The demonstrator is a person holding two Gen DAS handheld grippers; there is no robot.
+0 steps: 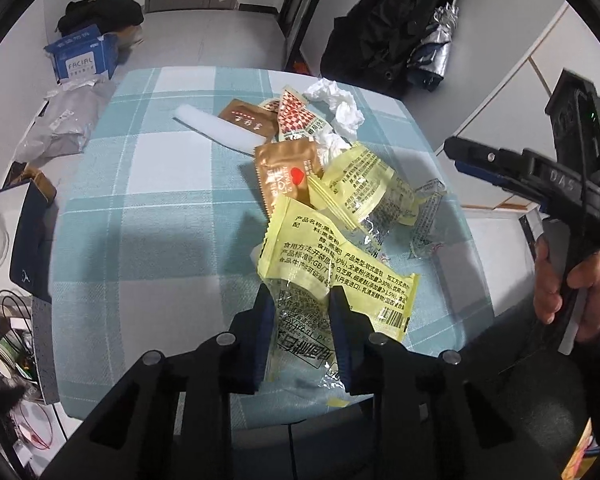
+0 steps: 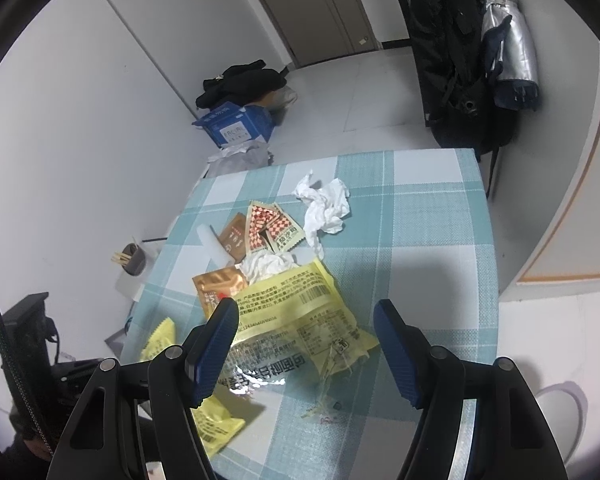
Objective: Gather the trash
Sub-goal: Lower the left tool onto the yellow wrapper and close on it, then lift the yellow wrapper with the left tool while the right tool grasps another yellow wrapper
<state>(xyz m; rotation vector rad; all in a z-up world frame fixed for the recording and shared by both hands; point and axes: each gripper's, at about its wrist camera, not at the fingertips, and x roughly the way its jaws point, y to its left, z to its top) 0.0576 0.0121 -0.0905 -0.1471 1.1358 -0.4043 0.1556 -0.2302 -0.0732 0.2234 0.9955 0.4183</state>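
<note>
The tablecloth (image 1: 148, 184) looks like woven cloth, matt, with a fine rough weave. The yellow wrapper (image 1: 320, 264) at lower centre is thin glossy plastic, partly clear and crinkled. The gold sachet (image 1: 288, 172) shines like foil. The white tissue (image 2: 324, 208) is soft crumpled paper, matt. The gripper pads (image 2: 216, 344) look like textured blue rubber.

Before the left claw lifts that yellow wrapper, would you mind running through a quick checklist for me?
1. Left claw around the near yellow wrapper: ok; firm pinch: cannot tell.
2. Right claw open, empty: ok.
3. Right claw over the second yellow wrapper: ok.
4. Near wrapper free of the gold sachet: cannot tell, edges overlap.
5. Crumpled tissue and checkered sachet not collected: not ok.
6. Trash bin in view: not ok.
</note>
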